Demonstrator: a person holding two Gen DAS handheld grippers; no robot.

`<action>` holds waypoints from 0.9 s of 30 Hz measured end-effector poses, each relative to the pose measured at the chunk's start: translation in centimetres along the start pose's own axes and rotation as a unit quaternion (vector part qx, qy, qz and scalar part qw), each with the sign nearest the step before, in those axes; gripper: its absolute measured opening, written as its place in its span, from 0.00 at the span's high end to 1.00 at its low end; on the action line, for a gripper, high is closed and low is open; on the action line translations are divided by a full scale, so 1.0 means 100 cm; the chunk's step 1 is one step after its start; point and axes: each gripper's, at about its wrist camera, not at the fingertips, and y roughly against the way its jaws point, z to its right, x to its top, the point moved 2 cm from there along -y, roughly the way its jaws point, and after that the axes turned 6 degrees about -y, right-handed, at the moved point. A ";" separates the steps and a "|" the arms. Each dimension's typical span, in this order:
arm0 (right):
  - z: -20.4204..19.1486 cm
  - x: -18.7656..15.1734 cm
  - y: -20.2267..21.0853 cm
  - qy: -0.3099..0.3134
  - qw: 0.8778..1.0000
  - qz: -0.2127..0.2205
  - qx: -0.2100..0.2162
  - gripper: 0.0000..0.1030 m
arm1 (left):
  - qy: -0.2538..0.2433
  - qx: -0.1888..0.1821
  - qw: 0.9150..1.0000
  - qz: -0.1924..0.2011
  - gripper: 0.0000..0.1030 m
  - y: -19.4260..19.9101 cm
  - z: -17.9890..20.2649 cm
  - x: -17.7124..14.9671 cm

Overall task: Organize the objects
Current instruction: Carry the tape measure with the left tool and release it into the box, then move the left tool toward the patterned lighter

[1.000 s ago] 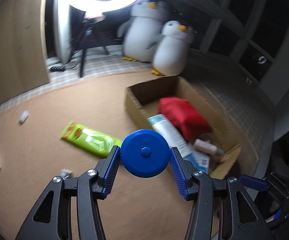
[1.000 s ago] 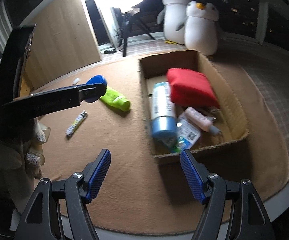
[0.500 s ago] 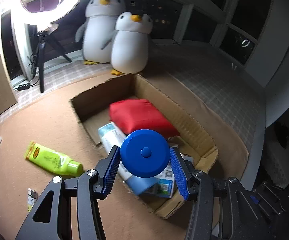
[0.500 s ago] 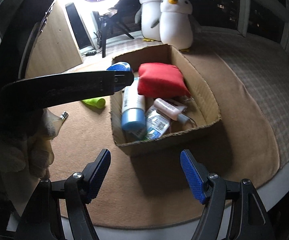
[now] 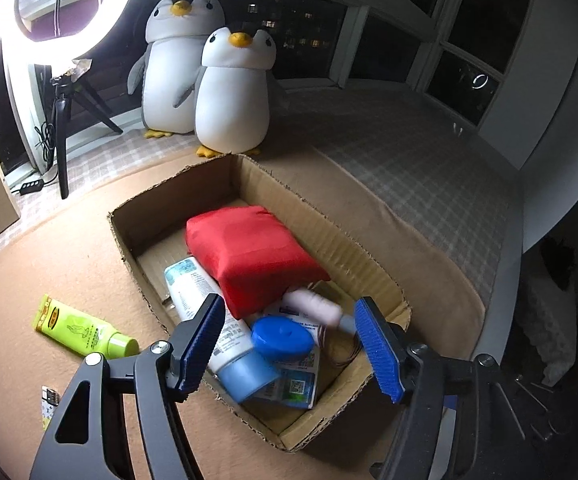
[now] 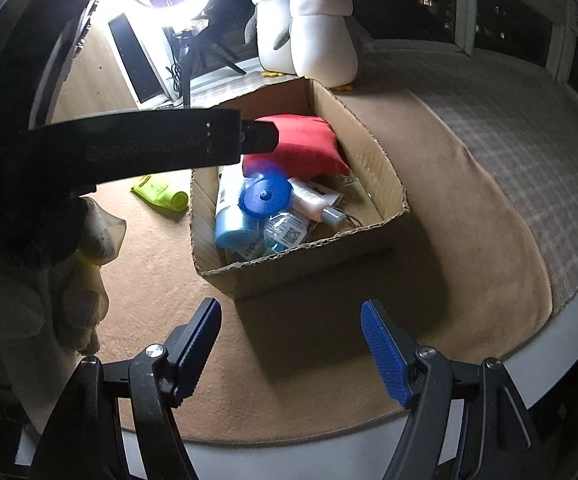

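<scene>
A cardboard box (image 5: 345,240) (image 6: 381,164) stands on the tan mat. It holds a red pouch (image 5: 249,252), a white and blue tube (image 5: 209,320), a pink bottle (image 5: 313,306) and a printed packet (image 5: 293,384). A blue round disc (image 5: 283,336) (image 6: 265,196) lies in the box on top of these. My left gripper (image 5: 289,344) is open and empty, just above the box's near end. Its arm shows in the right wrist view (image 6: 129,144). My right gripper (image 6: 291,352) is open and empty, in front of the box.
A green tube (image 5: 81,332) (image 6: 161,194) lies on the mat left of the box, with small packets (image 5: 49,400) nearer me. Two plush penguins (image 5: 225,92) stand behind the box. A ring light on a tripod (image 5: 61,80) stands at the back left. The mat's edge (image 6: 529,360) is at right.
My left gripper moved over the box, opened and let go of the blue disc, which now lies in the box. My right gripper stayed open.
</scene>
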 end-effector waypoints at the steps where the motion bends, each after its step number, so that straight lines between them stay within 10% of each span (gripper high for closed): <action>1: 0.000 0.000 0.000 0.000 1.000 0.000 0.000 0.33 | 0.000 -0.001 1.000 0.000 0.31 0.001 0.000 0.000; 27: -0.067 -0.006 -0.017 0.056 0.997 -0.028 0.040 0.33 | 0.107 0.058 0.993 -0.006 0.31 0.060 -0.109 -0.074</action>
